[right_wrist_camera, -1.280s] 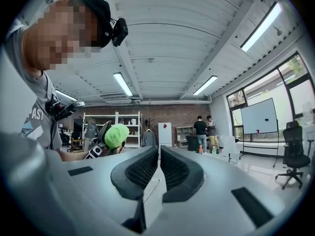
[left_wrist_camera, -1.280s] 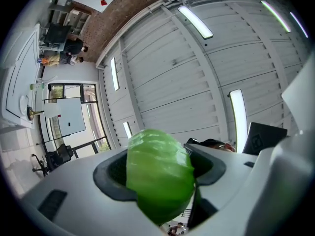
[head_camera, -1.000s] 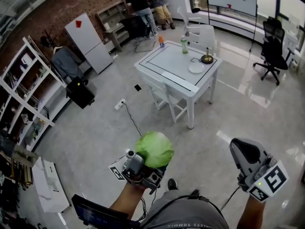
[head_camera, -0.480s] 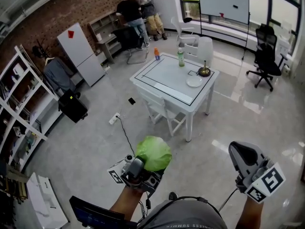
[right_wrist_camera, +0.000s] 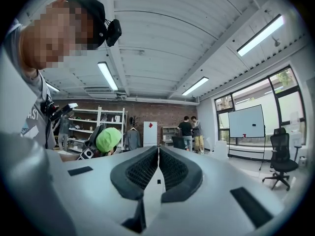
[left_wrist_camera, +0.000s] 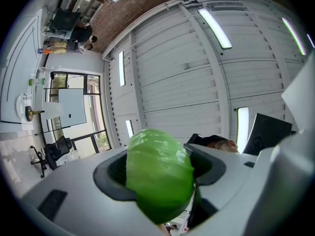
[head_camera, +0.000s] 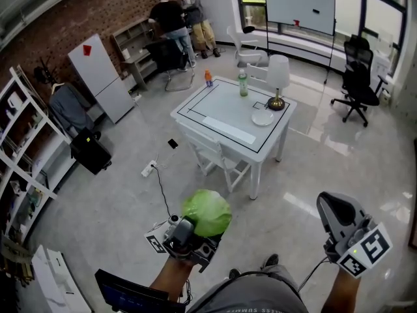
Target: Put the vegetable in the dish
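A green cabbage sits clamped between the jaws of my left gripper, held low at the bottom centre of the head view. The left gripper view shows the cabbage filling the space between both pads. My right gripper is at the lower right with its jaws pressed together and nothing in them, as the right gripper view confirms; the cabbage shows there at the left. A white dish lies on the white table ahead, well away from both grippers.
On the table stand a lamp, a green bottle and an orange bottle. A white chair is tucked at the table's near side. Two people stand at the back; shelving lines the left, an office chair the right.
The table has shifted left and down in the head view, with more of the room beyond it in sight. Both grippers keep their hold and pose.
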Demonstrator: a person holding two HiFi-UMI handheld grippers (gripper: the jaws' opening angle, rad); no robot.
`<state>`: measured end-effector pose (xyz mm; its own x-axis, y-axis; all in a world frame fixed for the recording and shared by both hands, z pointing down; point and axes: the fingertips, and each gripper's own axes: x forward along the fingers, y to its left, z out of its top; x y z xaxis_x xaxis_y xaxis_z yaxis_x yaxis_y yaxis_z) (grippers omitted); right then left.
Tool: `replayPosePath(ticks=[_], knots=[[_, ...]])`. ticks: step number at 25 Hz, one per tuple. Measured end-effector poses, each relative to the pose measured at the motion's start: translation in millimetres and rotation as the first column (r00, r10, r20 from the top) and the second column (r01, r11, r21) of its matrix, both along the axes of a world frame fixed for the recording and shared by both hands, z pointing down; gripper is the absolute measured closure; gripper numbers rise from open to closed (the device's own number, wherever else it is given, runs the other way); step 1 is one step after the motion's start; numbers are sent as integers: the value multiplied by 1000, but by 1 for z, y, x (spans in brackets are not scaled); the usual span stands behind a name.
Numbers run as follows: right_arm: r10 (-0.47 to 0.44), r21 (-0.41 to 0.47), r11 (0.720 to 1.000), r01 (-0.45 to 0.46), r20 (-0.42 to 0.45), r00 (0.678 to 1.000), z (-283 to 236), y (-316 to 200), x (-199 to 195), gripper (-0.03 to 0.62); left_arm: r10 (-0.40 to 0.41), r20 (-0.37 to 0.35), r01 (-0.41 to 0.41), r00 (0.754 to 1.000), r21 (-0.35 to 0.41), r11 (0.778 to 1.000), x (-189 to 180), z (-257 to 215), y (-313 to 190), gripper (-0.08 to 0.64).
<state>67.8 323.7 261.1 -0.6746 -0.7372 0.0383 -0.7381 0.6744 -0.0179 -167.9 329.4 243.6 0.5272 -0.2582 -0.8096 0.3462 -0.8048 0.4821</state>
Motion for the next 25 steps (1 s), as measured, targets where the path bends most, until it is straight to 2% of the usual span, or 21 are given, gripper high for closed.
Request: replayPosePath(ticks=[7,12,16,21,25], knots=[[-48,-21,999,49,14,999,6,-51,27,584,-49,24,49,999,-16,999,29,6,-38,259],[-107,-13,994,107,15,994,5,-88,48,585,-92,-19,92,996,-28,995,52,1,-67,259],[-142,-10,990,142,9,990,5,-106,67,584,-126,-12,126,992,-25,992,72,1,-82,259],[-144,-21,989,145,33,989,12,-129,90,585,-142,9,142,990,-25,990,91,-1,-99,259],[-138,-40,989,140,41,990,20,-144,94,585,-137,22,138,990,-31,990,94,1,-114,259]])
